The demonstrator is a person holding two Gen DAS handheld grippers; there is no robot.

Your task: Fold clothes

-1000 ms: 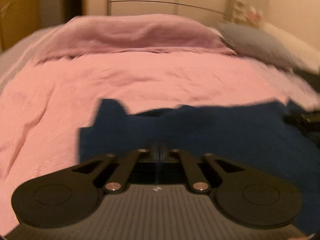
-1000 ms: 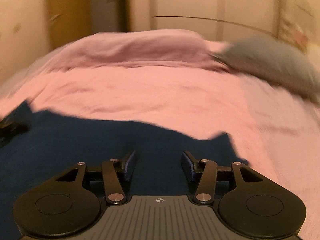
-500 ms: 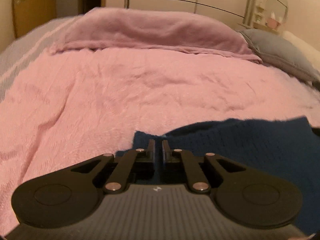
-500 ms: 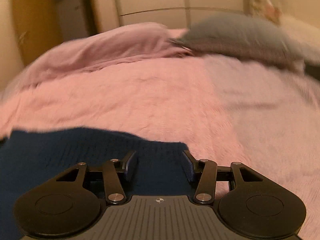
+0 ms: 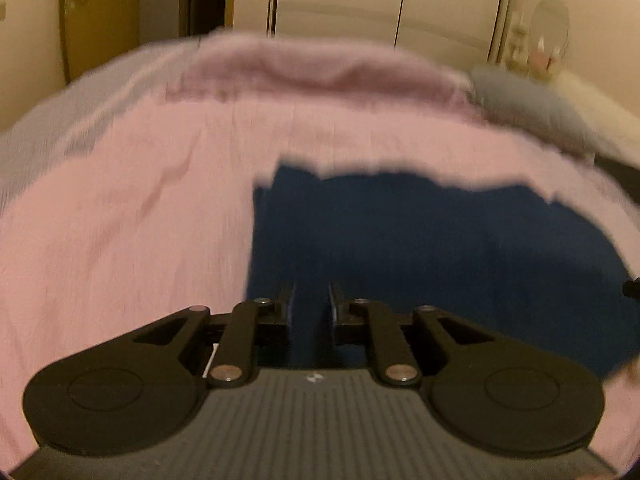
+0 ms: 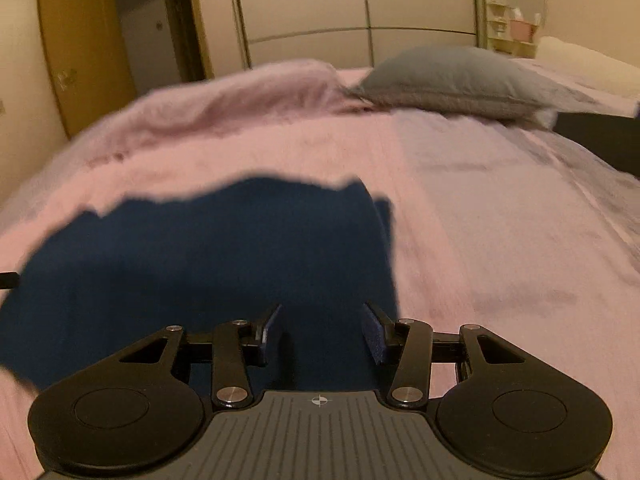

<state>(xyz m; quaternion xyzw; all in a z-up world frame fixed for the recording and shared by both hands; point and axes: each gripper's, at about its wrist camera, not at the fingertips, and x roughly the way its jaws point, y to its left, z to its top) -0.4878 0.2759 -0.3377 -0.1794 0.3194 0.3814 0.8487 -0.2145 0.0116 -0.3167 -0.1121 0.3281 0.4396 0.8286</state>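
Note:
A navy blue knitted garment (image 5: 440, 248) lies flat on the pink bed cover (image 5: 120, 220), blurred by motion. My left gripper (image 5: 311, 304) hovers over its near left part. Its jaws are opening, a narrow gap shows between them, and the cloth lies below the pads, not pinched. In the right wrist view the same garment (image 6: 208, 248) fills the lower left. My right gripper (image 6: 320, 330) stands open over the garment's near right corner, with its blue-padded fingers (image 6: 374, 338) well apart and nothing gripped.
A rolled mauve blanket (image 5: 320, 64) lies across the far end of the bed. A grey pillow (image 6: 452, 80) rests at the far right. Pale wardrobe doors (image 6: 304, 8) stand behind, with a doorway to their left. Pink bed cover (image 6: 500, 240) spreads out right of the garment.
Both grippers have drawn back, so more of the garment now lies in front of them. The left jaws, shut on the garment's edge before, have parted. The right jaws stayed apart.

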